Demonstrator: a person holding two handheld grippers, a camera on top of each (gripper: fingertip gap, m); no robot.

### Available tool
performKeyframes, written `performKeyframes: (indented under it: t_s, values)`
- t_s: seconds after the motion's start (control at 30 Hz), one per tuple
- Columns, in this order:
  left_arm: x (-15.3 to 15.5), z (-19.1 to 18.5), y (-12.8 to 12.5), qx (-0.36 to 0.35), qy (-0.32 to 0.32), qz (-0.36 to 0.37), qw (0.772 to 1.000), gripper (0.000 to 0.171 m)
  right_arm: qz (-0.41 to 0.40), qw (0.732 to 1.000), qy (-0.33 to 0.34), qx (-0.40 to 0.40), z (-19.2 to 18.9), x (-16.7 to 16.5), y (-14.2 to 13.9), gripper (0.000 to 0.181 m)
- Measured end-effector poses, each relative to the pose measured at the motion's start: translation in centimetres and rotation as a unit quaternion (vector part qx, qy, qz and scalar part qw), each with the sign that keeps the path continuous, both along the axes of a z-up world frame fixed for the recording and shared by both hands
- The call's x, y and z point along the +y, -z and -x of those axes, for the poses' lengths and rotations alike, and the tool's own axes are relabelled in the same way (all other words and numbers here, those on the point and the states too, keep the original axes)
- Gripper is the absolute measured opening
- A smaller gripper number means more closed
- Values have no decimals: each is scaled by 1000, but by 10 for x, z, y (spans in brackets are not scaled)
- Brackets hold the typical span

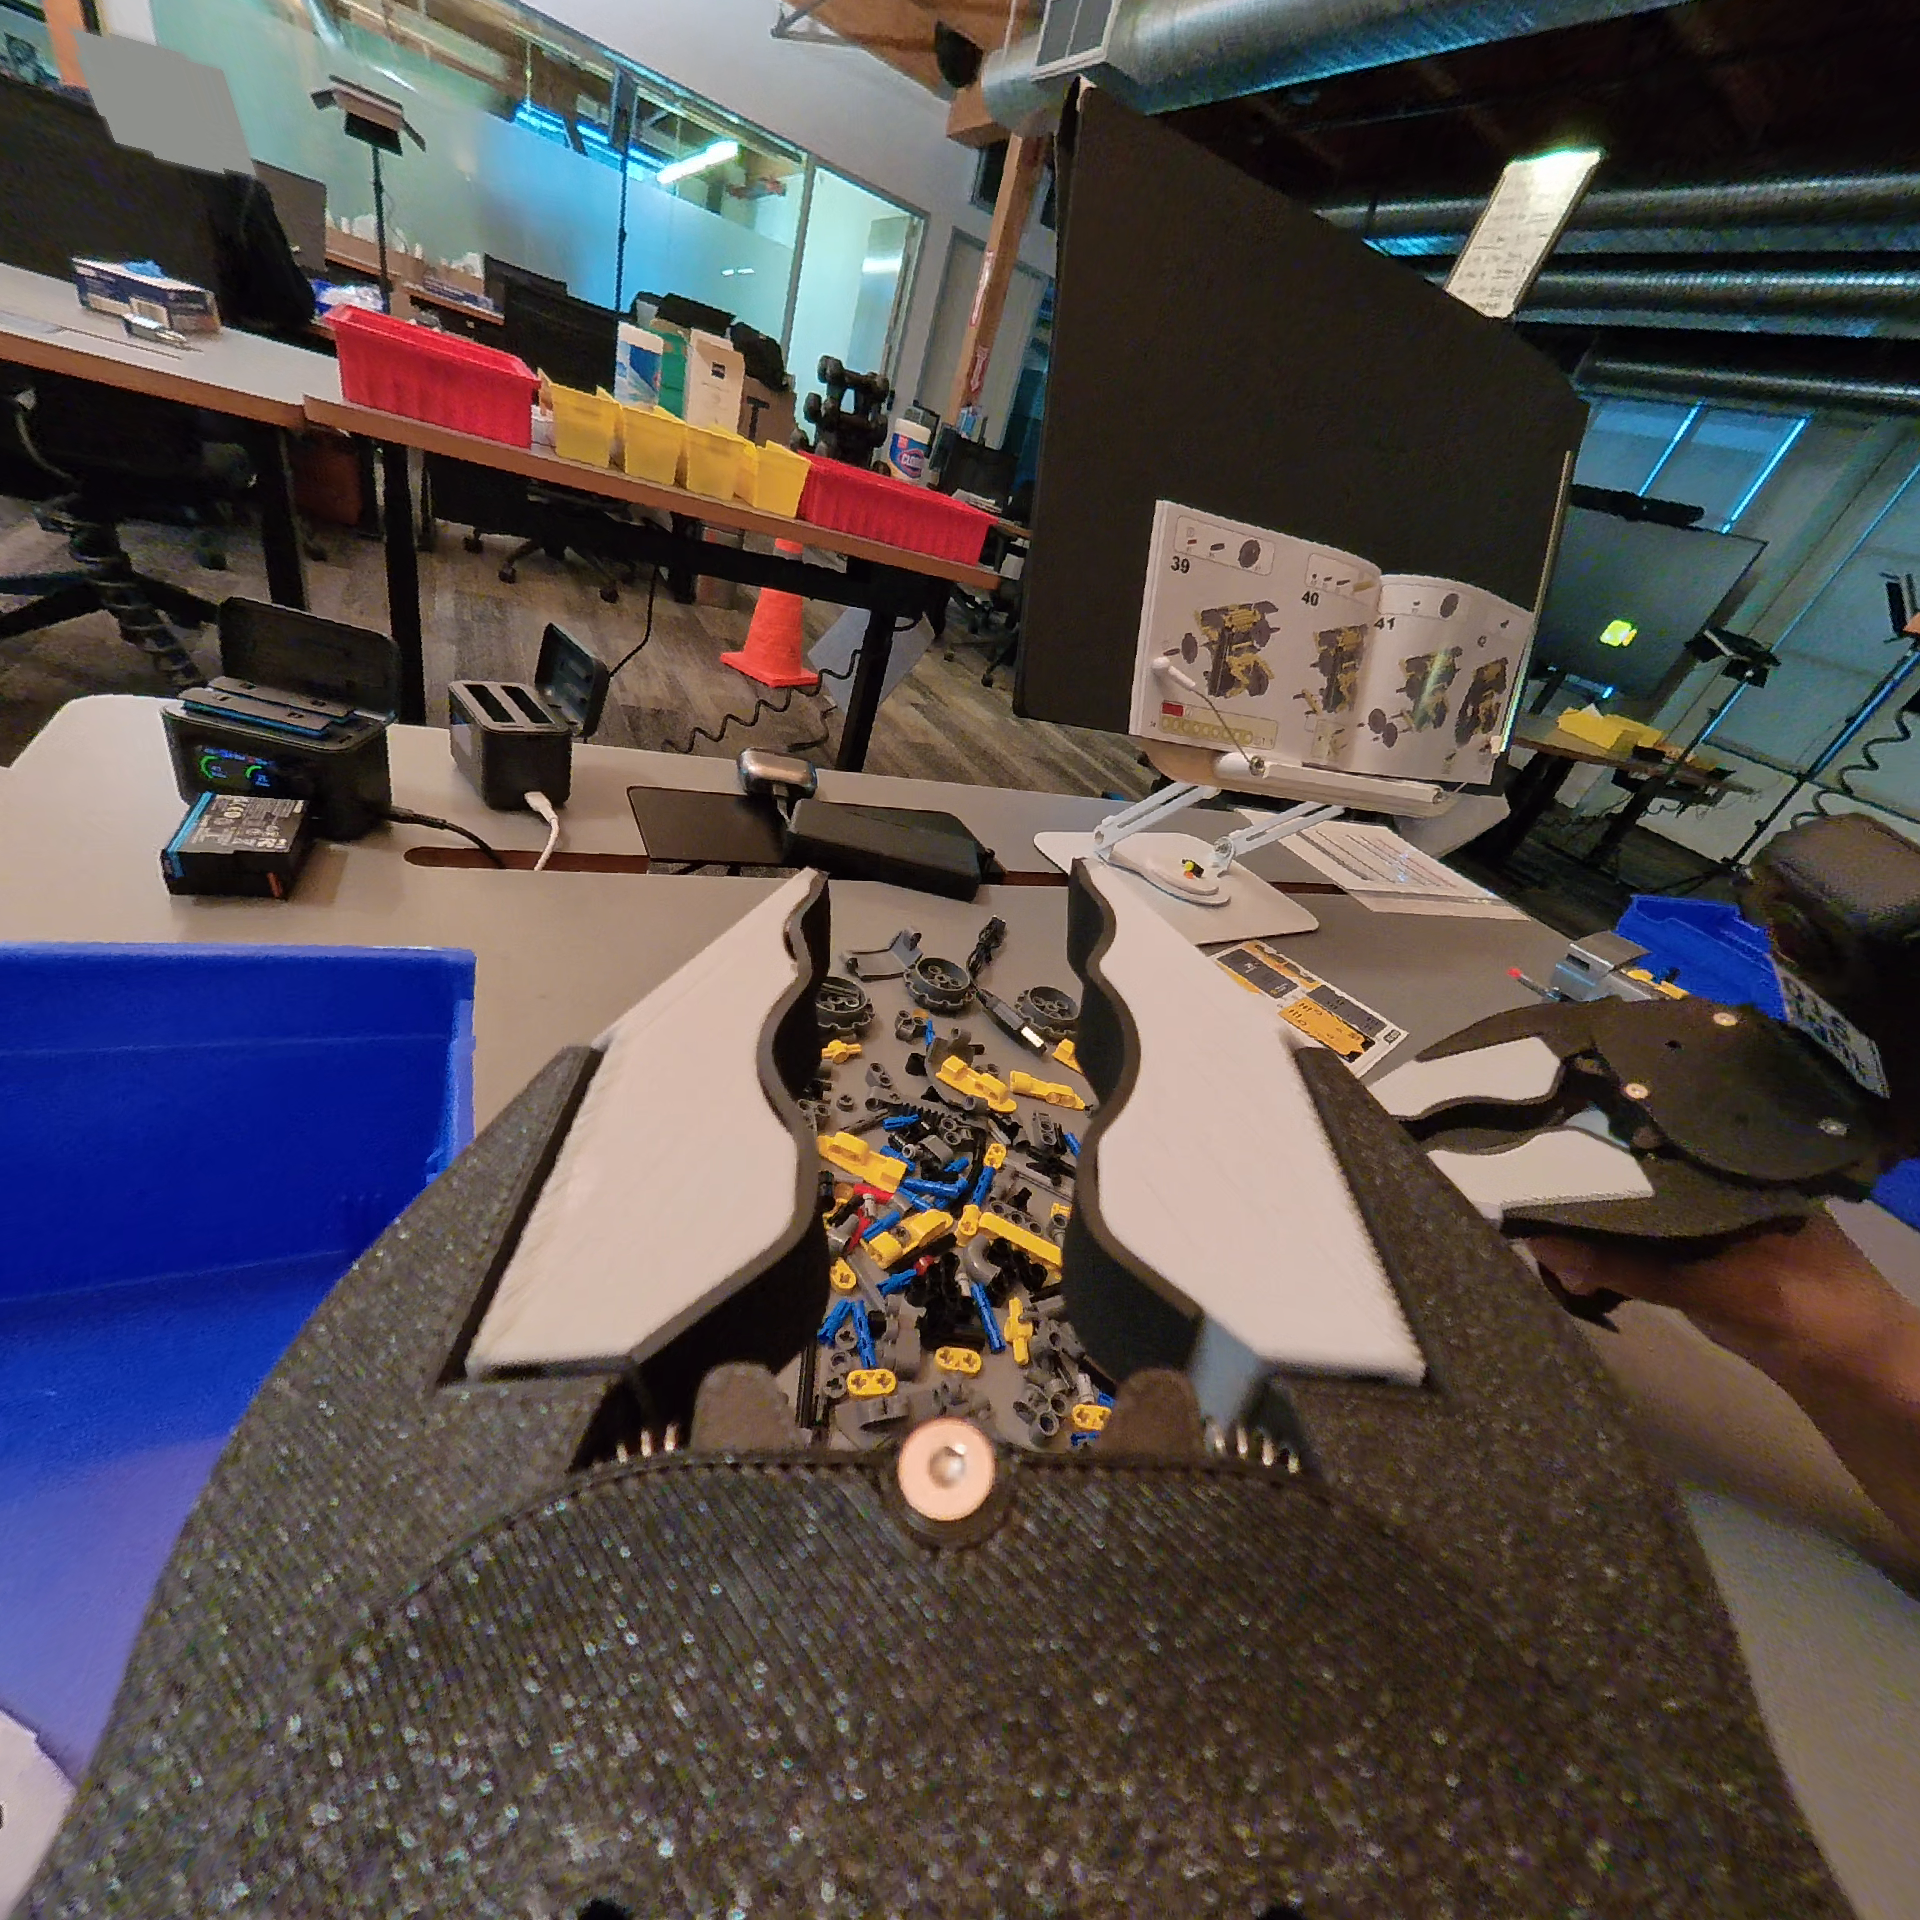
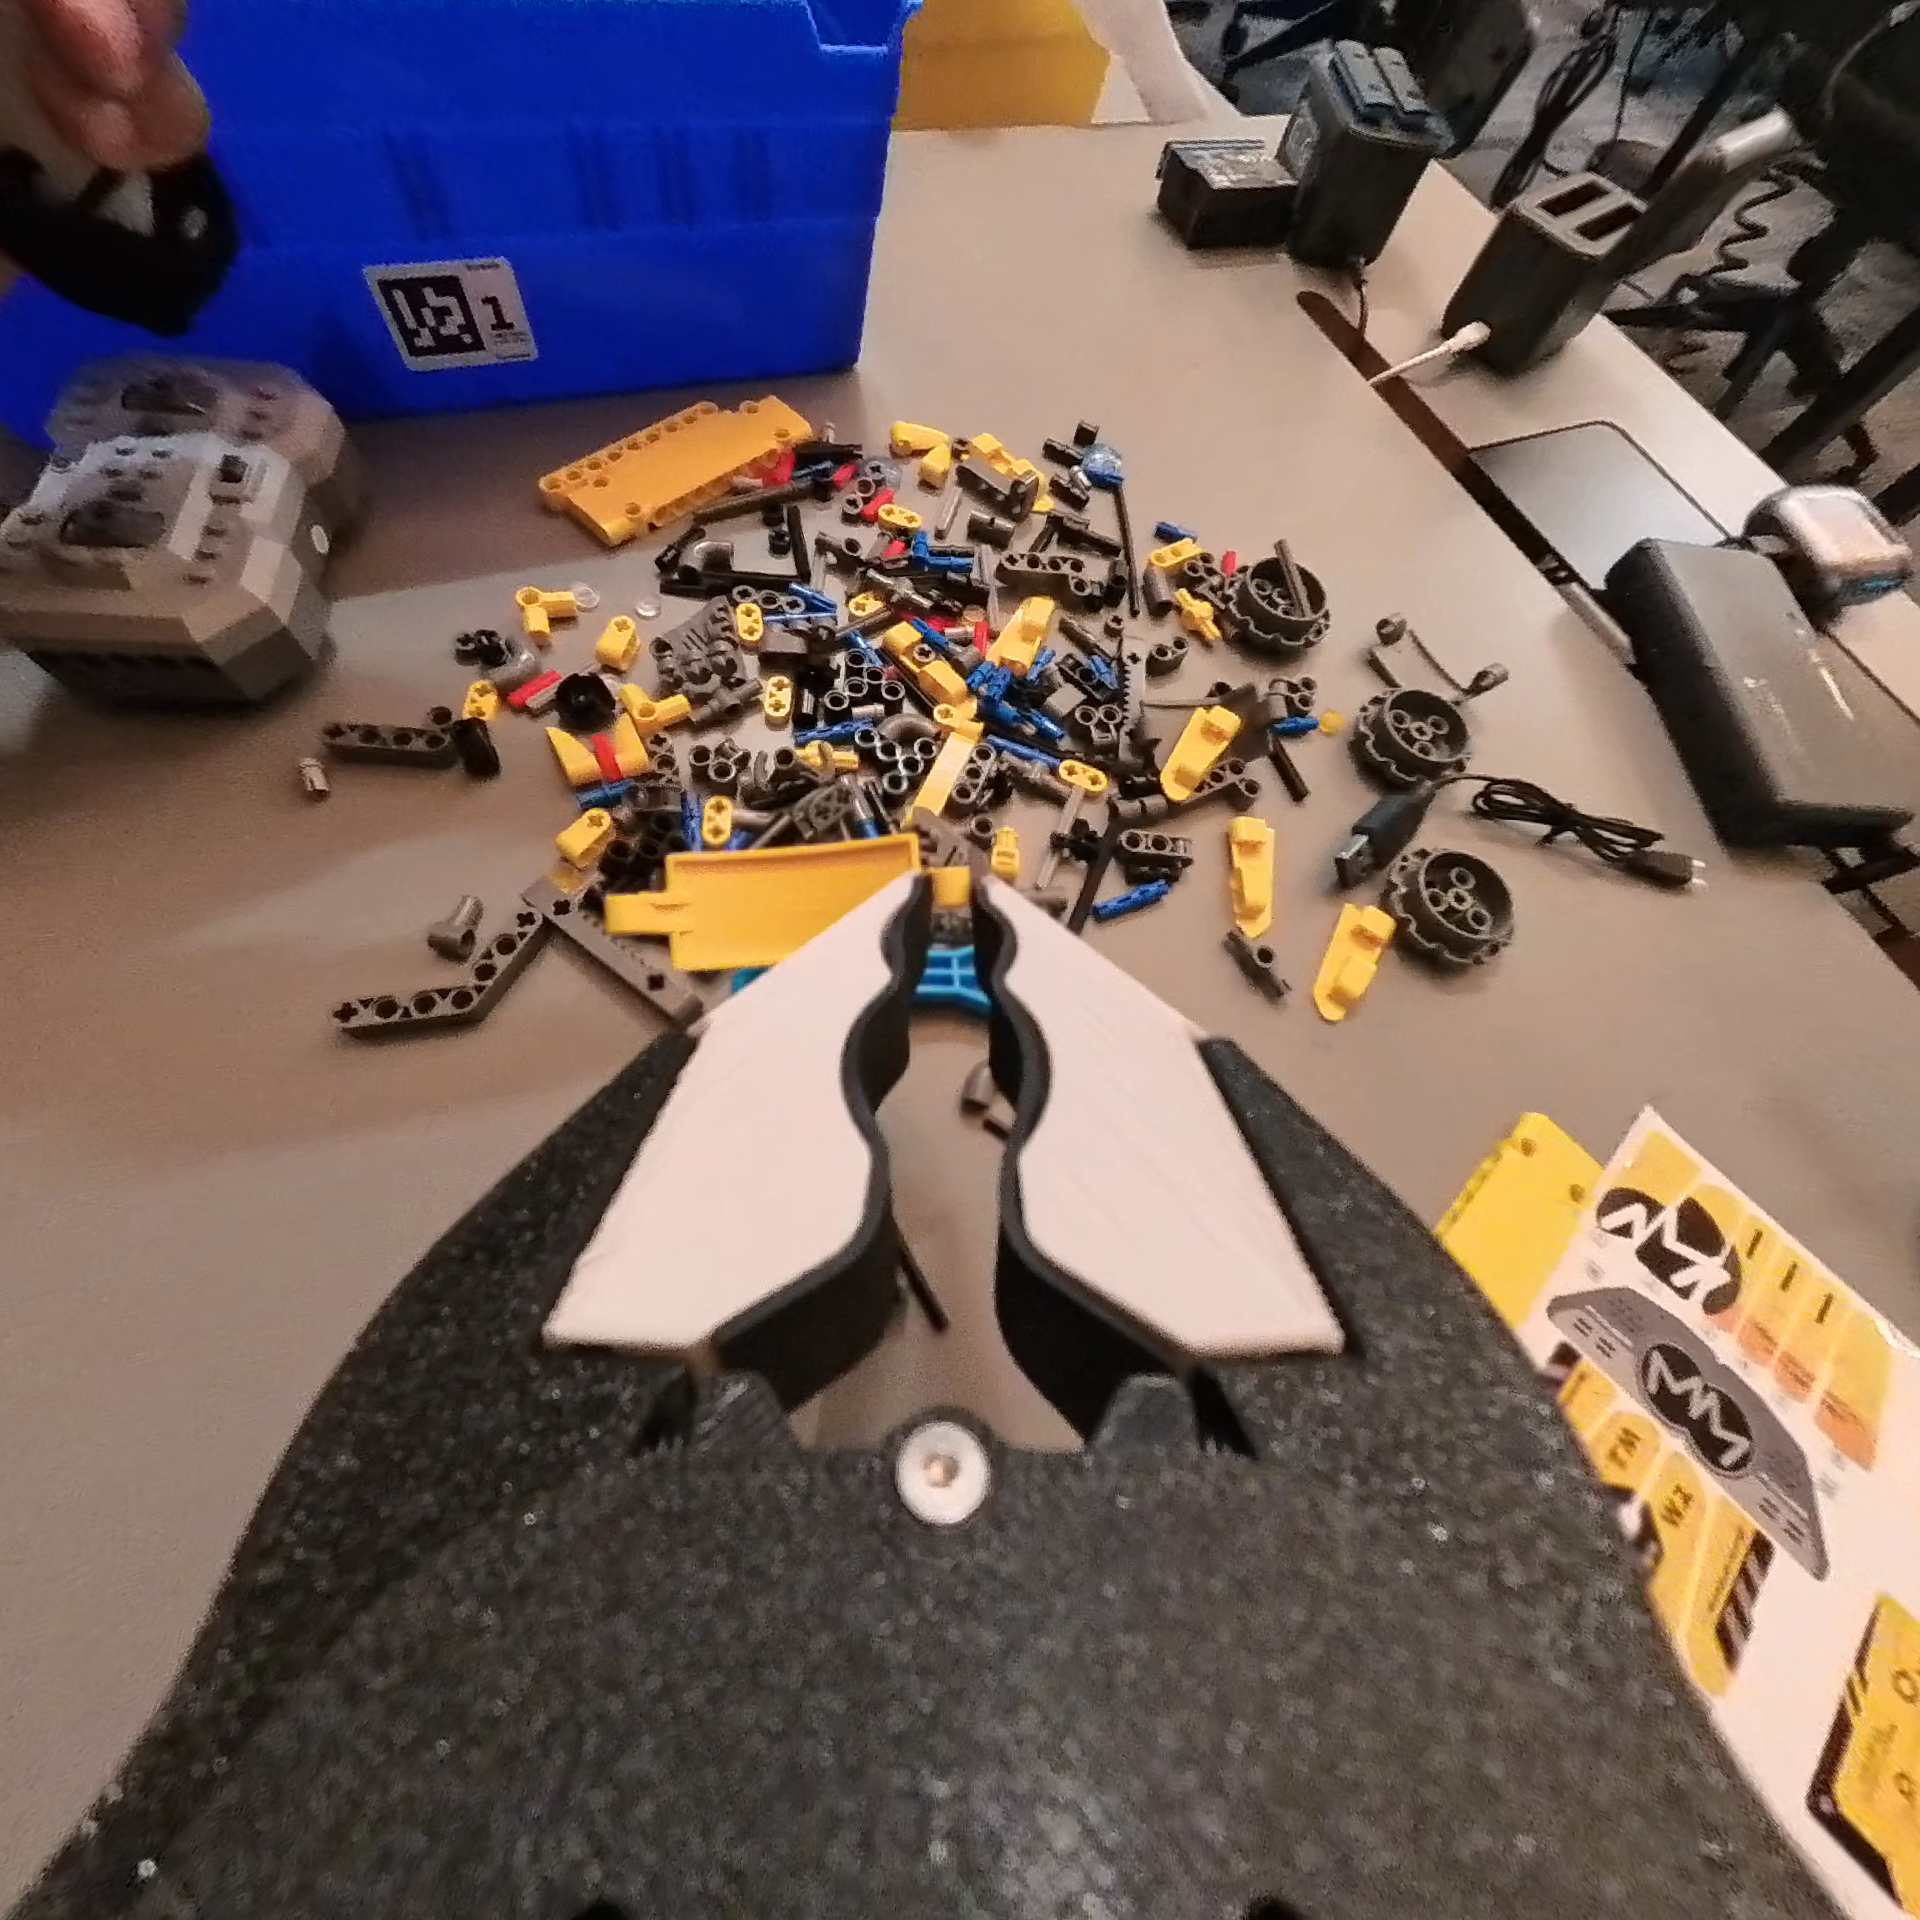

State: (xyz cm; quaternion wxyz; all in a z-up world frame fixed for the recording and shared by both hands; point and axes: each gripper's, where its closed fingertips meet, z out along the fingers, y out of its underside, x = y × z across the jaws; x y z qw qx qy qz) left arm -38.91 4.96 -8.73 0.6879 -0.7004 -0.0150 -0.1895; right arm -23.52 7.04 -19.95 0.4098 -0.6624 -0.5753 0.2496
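My left gripper hangs above the brick pile with its fingers spread wide and nothing between them. My right gripper sits at the pile's near edge, fingers almost together; a yellow bit and a light-blue part show in the gap (pinched or just behind, I cannot tell). Every piece I see lies loose on the counter, nothing joined, just beside the blue bin.
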Motion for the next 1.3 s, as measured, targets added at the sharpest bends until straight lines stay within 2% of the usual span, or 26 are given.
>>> performKeyframes:
  t_s: [0.07,0.17,0.27,0.4,0.83,1.1,1.3]
  values:
    - [0,0,0,-1,1,0,1000,44,14,1000,-26,-8,-3,-7,2,7]
    - [0,0,0,-1,1,1,1000,44,42,994,-101,-22,-3,-31,10,6]
    - [0,0,1,-1,1,2,1000,45,54,983,-161,-65,-5,-54,29,7]
    - [1,0,1,-1,1,2,1000,45,53,971,-201,-118,-6,-71,53,7]
    - [2,1,3,8,-6,8,1000,46,55,972,-195,-118,-7,-68,54,7]
    - [2,-4,2,13,0,8,1000,47,69,976,-190,-81,-4,-67,41,13]
    - [-17,11,-21,23,-34,-23,999,47,38,983,-171,-47,1,-58,29,13]
